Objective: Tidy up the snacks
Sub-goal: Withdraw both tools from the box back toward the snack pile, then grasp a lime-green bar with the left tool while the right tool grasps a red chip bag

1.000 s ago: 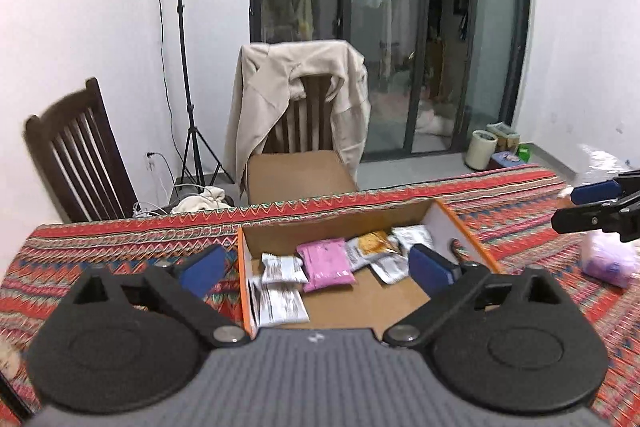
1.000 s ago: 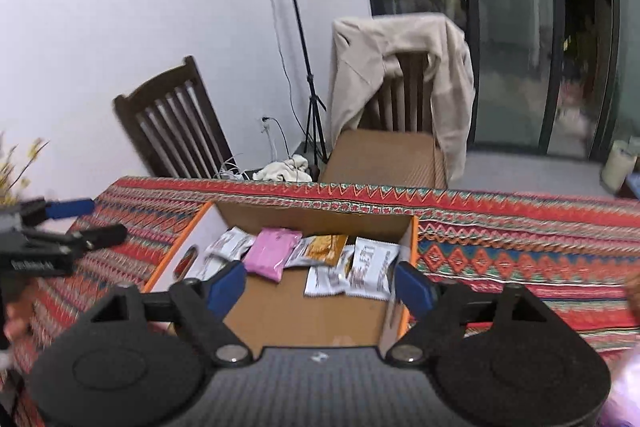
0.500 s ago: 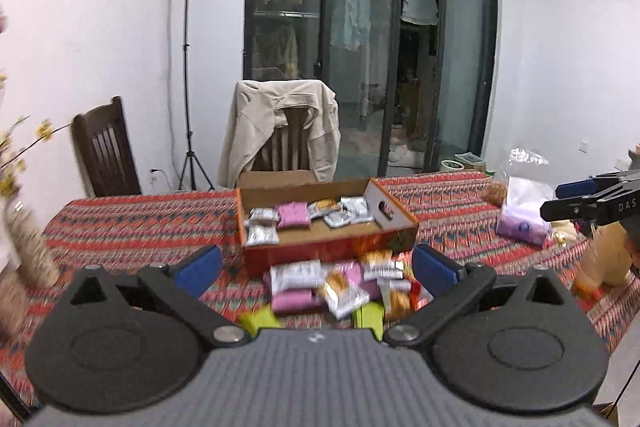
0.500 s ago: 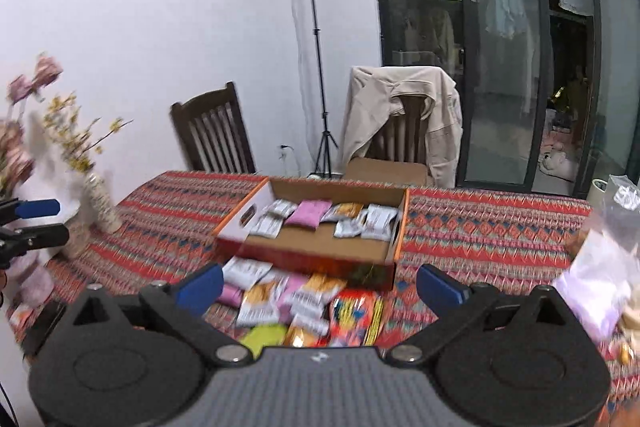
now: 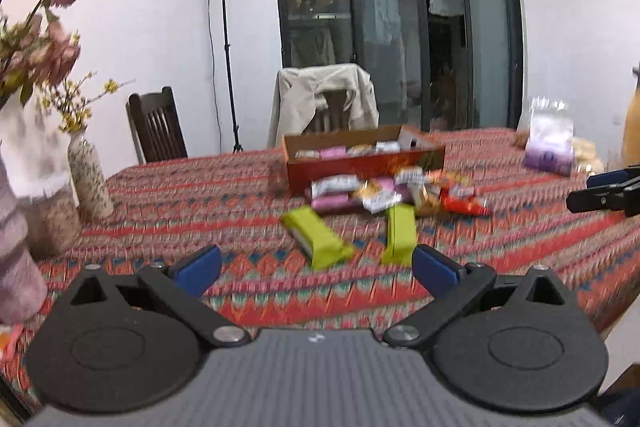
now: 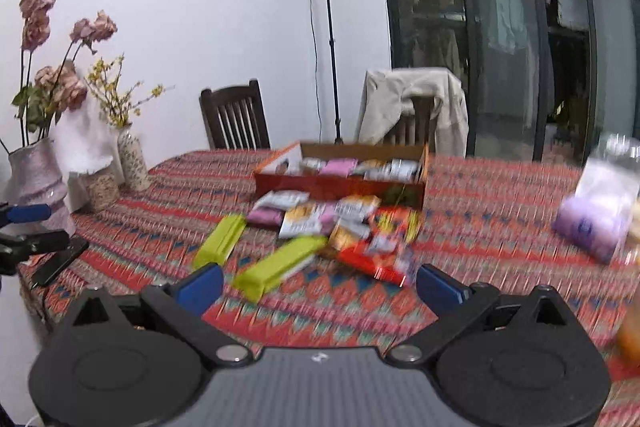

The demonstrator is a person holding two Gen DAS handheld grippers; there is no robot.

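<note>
Left wrist view: the snacks (image 5: 392,193) are seen dumped in a loose pile on the table (image 5: 168,203), right up against the near wall of the cardboard box (image 5: 360,167). A few more packets are lined up inside that box, a pink one among them. Two lime-green bars (image 5: 318,237) are laid flat a bit nearer than the pile, just apart from each other. Everything is pretty smeared by blur, so labels can't be read.

The left hand-held gripper (image 5: 316,267) is held spread wide over the patterned cloth, nothing caught between its blue pads (image 5: 196,267), and it's kept well short of the green bars. The right hand-held gripper (image 6: 320,285) is shown the same way in its own view: its jaws have just been opening and are spread as far as they go, with nothing between them. The near end of one green bar is seen just beyond its left pad.

Further out, a purple-and-white bag (image 5: 548,143) is parked at the right side of the table, and vases with dried flowers (image 6: 52,75) are set at the left edge. Behind the table, a chair is draped with a beige jacket (image 5: 324,103), a second dark chair (image 5: 156,127) is set by the wall, and a light stand (image 5: 224,39) is placed next to the glass doors.
</note>
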